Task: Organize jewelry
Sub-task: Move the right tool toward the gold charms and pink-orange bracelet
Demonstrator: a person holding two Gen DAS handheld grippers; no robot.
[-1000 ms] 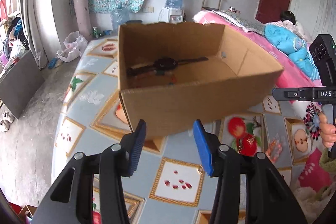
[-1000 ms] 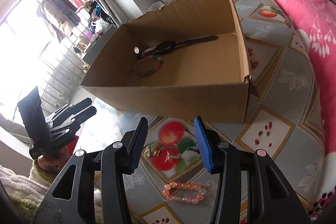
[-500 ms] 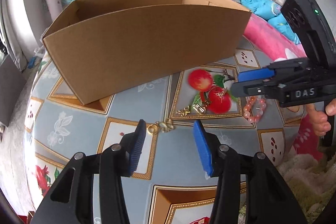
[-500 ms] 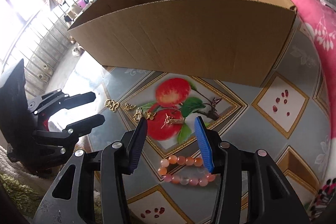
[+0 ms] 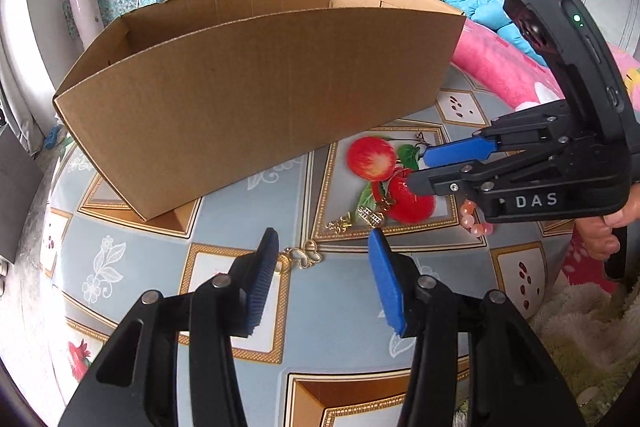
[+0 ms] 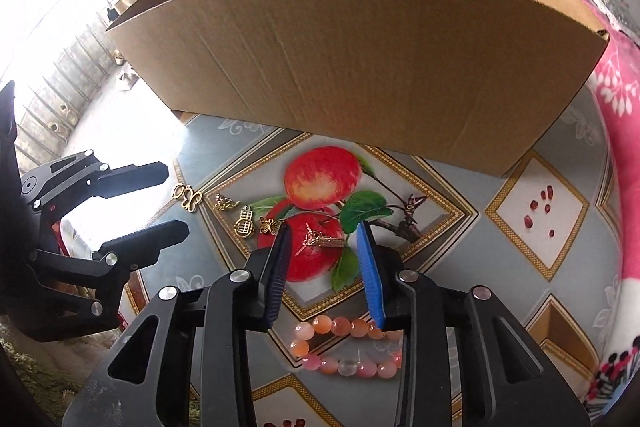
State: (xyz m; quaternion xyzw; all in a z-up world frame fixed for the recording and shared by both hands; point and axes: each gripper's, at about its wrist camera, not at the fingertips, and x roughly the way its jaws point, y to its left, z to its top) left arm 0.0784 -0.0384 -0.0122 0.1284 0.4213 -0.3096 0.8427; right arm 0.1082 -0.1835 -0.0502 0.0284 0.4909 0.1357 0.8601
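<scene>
The right gripper (image 6: 323, 233) jaws are being closed slowly around the little gold pin (image 6: 321, 240) lying on the tabletop (image 6: 532, 251) near the cardboard box (image 6: 360, 59), not yet pinched, while the left gripper (image 5: 322, 247) jaws are being kept half open and empty over the gold butterfly charm (image 5: 301, 257).

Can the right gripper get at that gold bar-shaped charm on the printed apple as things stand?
Probably yes. The gold charm lies flat on the tablecloth between the right gripper's closing fingers, with nothing over it. The bead bracelet lies nearer the camera, the cardboard box beyond.
</scene>
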